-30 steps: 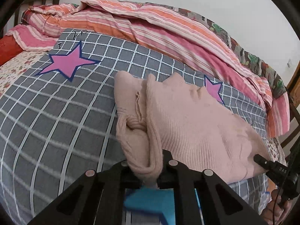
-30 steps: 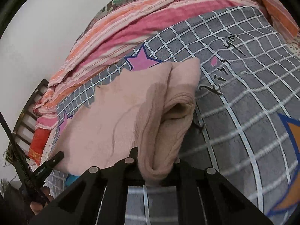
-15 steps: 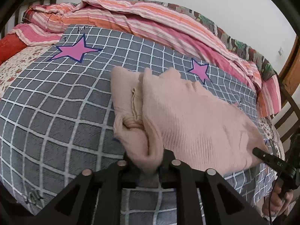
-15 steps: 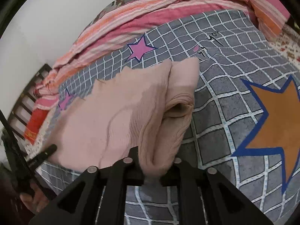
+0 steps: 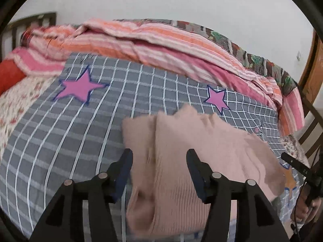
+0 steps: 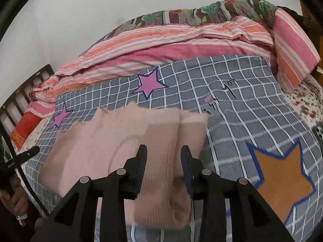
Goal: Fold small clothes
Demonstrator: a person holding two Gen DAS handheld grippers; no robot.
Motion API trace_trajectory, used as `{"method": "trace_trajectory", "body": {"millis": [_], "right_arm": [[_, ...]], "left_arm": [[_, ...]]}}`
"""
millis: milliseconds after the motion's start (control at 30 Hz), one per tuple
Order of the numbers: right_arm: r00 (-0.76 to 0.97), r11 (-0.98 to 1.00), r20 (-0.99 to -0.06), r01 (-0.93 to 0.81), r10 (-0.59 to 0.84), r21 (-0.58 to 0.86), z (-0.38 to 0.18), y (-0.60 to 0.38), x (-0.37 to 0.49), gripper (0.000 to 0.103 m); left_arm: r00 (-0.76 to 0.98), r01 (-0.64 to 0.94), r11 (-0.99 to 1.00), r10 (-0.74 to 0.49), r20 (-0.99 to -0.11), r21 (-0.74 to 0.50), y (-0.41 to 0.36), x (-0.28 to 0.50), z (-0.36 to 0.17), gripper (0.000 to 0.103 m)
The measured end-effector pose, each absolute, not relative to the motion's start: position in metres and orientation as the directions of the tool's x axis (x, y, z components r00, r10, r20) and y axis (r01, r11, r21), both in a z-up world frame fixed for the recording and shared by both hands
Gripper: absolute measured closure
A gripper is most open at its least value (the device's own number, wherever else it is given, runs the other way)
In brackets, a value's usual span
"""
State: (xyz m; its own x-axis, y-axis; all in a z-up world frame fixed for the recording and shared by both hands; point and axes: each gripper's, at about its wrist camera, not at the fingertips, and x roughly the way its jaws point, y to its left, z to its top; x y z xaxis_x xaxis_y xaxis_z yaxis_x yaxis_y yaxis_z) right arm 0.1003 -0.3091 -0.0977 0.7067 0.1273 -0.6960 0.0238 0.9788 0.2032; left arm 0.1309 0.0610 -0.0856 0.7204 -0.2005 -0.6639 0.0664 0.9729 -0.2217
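Folded pale-pink ribbed knit sweater (image 5: pixel 193 161) on grey checked star-print blanket (image 5: pixel 60 133), left gripper (image 5: pixel 159 159) spread wide, right gripper (image 6: pixel 163 155) parted, neither gripping the knit, striped pink-orange quilt (image 6: pixel 181 40) behind

Bare grey blanket (image 5: pixel 60 141) L & R of sweater (image 5: pixel 191 151); striped quilt (image 5: pixel 161 46) blocks far side.

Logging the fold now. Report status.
Left tongs open, right tongs open. Pink knit garment folded on grey checked blanket, unheld. Nothing in the way.
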Motion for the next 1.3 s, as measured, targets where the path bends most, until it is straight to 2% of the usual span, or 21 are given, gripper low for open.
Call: {"method": "trace_trajectory", "body": {"millis": [167, 333, 367, 400, 433, 467, 500, 533, 633, 733, 900, 1000, 1033, 1067, 1100, 1167, 1300], "right_arm": [[0.673, 0.984, -0.735, 0.062, 0.084, 0.169, -0.113, -0.302, 0.148, 0.069], [0.588, 0.984, -0.807, 0.106, 0.056, 0.146, -0.139, -0.300, 0.193, 0.069], [0.569, 0.984, -0.820, 0.105, 0.063, 0.148, -0.144, -0.298, 0.199, 0.069], [0.544, 0.984, -0.837, 0.107, 0.060, 0.140, -0.150, -0.296, 0.205, 0.069], [0.531, 0.986, -0.845, 0.105, 0.057, 0.132, -0.153, -0.294, 0.209, 0.070], [0.530, 0.987, -0.847, 0.103, 0.051, 0.124, -0.155, -0.292, 0.211, 0.079], [0.537, 0.988, -0.842, 0.096, 0.048, 0.118, -0.156, -0.290, 0.213, 0.089], [0.545, 0.990, -0.837, 0.081, 0.053, 0.116, -0.157, -0.287, 0.214, 0.097], [0.614, 0.989, -0.781, 0.009, 0.112, 0.149, -0.150, -0.282, 0.212, 0.097], [0.655, 0.986, -0.747, 0.018, 0.115, 0.168, -0.145, -0.287, 0.210, 0.098], [0.557, 0.982, -0.825, 0.079, 0.096, 0.169, -0.168, -0.294, 0.230, 0.096], [0.563, 0.982, -0.822, 0.093, 0.086, 0.166, -0.159, -0.294, 0.223, 0.090], [0.579, 0.984, -0.812, 0.096, 0.070, 0.153, -0.152, -0.290, 0.216, 0.084], [0.596, 0.986, -0.801, 0.089, 0.061, 0.141, -0.145, -0.285, 0.210, 0.074], [0.618, 0.989, -0.784, 0.062, 0.066, 0.132, -0.138, -0.274, 0.201, 0.069], [0.645, 0.992, -0.759, 0.005, 0.093, 0.126, -0.127, -0.248, 0.185, 0.064], [0.619, 0.983, -0.764, -0.103, 0.185, 0.154, -0.129, -0.193, 0.165, 0.064]], "left_arm": [[0.730, 0.095, 0.985, -0.167, -0.663, -0.144, 0.038, 0.174, -0.088, 0.050], [0.642, 0.066, 0.987, -0.156, -0.751, -0.149, 0.032, 0.219, -0.118, 0.050], [0.623, 0.064, 0.987, -0.153, -0.767, -0.145, 0.032, 0.224, -0.124, 0.053], [0.616, 0.068, 0.985, -0.165, -0.770, -0.157, 0.033, 0.227, -0.129, 0.057], [0.618, 0.068, 0.983, -0.174, -0.766, -0.169, 0.035, 0.227, -0.133, 0.070], [0.620, 0.062, 0.982, -0.178, -0.764, -0.178, 0.037, 0.227, -0.136, 0.089], [0.616, 0.058, 0.981, -0.180, -0.767, -0.184, 0.038, 0.227, -0.139, 0.096], [0.622, 0.058, 0.978, -0.190, -0.759, -0.198, 0.041, 0.226, -0.140, 0.096], [0.685, 0.032, 0.970, -0.198, -0.702, -0.242, 0.056, 0.216, -0.132, 0.096], [0.692, 0.027, 0.958, -0.225, -0.686, -0.287, 0.065, 0.214, -0.128, 0.096], [0.674, 0.025, 0.968, -0.201, -0.710, -0.250, 0.059, 0.219, -0.141, 0.096], [0.676, 0.046, 0.956, -0.243, -0.696, -0.290, 0.066, 0.212, -0.137, 0.088], [0.680, 0.056, 0.953, -0.256, -0.687, -0.299, 0.068, 0.209, -0.134, 0.079], [0.688, 0.067, 0.949, -0.268, -0.674, -0.308, 0.071, 0.206, -0.131, 0.066], [0.696, 0.072, 0.947, -0.272, -0.664, -0.313, 0.073, 0.204, -0.128, 0.059], [0.723, 0.080, 0.944, -0.275, -0.634, -0.319, 0.077, 0.196, -0.123, 0.036], [0.751, 0.082, 0.942, -0.273, -0.602, -0.325, 0.092, 0.182, -0.118, 0.035]]}}
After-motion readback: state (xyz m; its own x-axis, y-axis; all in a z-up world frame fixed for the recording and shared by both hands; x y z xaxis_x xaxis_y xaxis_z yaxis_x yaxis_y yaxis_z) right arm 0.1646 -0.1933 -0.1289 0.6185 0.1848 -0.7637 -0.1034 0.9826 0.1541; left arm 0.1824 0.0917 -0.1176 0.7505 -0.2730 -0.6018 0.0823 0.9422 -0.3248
